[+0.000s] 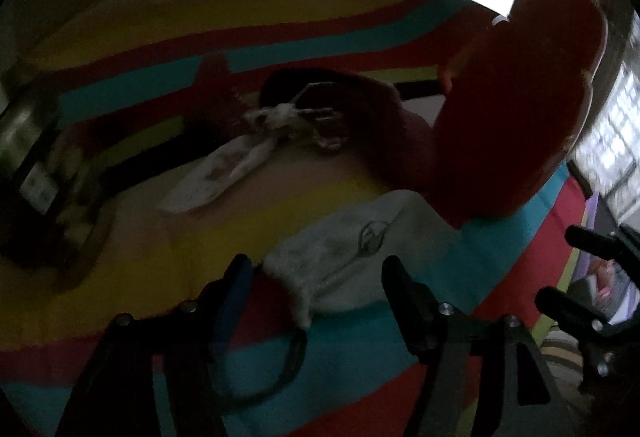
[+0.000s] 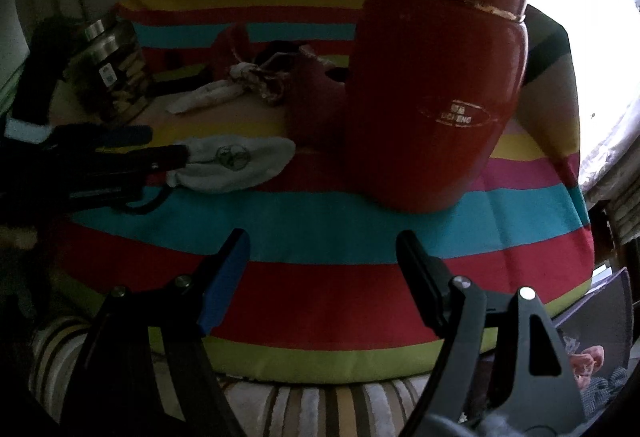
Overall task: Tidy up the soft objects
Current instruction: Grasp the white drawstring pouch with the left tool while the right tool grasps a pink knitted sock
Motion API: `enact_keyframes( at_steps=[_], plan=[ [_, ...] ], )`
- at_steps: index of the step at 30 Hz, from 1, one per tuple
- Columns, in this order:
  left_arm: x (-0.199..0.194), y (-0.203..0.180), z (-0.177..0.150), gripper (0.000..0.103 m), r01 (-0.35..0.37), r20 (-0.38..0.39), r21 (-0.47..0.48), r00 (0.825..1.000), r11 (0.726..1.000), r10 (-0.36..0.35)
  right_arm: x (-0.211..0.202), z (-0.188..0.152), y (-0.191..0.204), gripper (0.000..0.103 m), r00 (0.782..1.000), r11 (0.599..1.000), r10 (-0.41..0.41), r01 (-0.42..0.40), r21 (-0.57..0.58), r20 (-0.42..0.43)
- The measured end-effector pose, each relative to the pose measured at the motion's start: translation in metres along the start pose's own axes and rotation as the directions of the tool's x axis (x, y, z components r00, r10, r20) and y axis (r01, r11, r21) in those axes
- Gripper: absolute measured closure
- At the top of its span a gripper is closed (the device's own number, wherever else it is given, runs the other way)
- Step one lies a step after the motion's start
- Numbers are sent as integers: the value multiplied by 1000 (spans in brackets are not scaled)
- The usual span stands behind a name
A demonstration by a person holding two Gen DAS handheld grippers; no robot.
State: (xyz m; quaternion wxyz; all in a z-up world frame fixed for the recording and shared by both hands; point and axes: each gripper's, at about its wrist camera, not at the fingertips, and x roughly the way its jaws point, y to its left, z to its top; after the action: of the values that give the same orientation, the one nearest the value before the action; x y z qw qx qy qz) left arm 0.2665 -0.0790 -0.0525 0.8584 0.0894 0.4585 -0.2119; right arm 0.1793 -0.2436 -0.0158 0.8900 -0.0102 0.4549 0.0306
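Only our right wrist view shows the logo on the red boxing glove ahead of the right gripper, gaping on nothing. Our left gripper stands open around one white sock's cuff; contact is unclear. A second sock lies beyond, blurred.

Striped cushion: woven cloth, matt, fine weave.
Red boxing glove: smooth leather-like skin, slight sheen, gold printed logo; frayed tan trim at cuff seam.
White sock: soft knit cloth, matt, printed emblem.
Jar: clear, glossy, shiny metal lid.
Gripper fingers: matt black plastic, blue rubbery pad, bright metal screws.
Striped rug: coarse pile.
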Motion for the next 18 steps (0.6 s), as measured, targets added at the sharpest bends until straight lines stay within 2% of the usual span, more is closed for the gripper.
enact_keyframes(
  at_steps=[5,7,8,10,13,18],
  plan=[
    [29,1,1,35,-21,-90,41,996,999,25,1,1,1,25,1000,1000,-12,12,-14,-3],
    [33,0,-6,54,-38,-98,56,994,998,43,2,4,4,25,1000,999,-18,18,-30,1],
    [32,-2,-8,57,-52,-92,74,994,996,59,2,5,6,25,1000,999,-19,19,-34,1],
    [28,-1,-11,74,-34,-91,65,995,997,39,4,9,8,25,1000,999,-20,20,-43,4],
    [22,6,-15,79,-4,-87,21,996,1000,5,5,22,20,25,999,996,-20,22,-82,28],
    [9,26,-25,80,-8,-71,-102,997,995,1,18,51,40,25,995,987,-77,84,-133,59]
  ],
)
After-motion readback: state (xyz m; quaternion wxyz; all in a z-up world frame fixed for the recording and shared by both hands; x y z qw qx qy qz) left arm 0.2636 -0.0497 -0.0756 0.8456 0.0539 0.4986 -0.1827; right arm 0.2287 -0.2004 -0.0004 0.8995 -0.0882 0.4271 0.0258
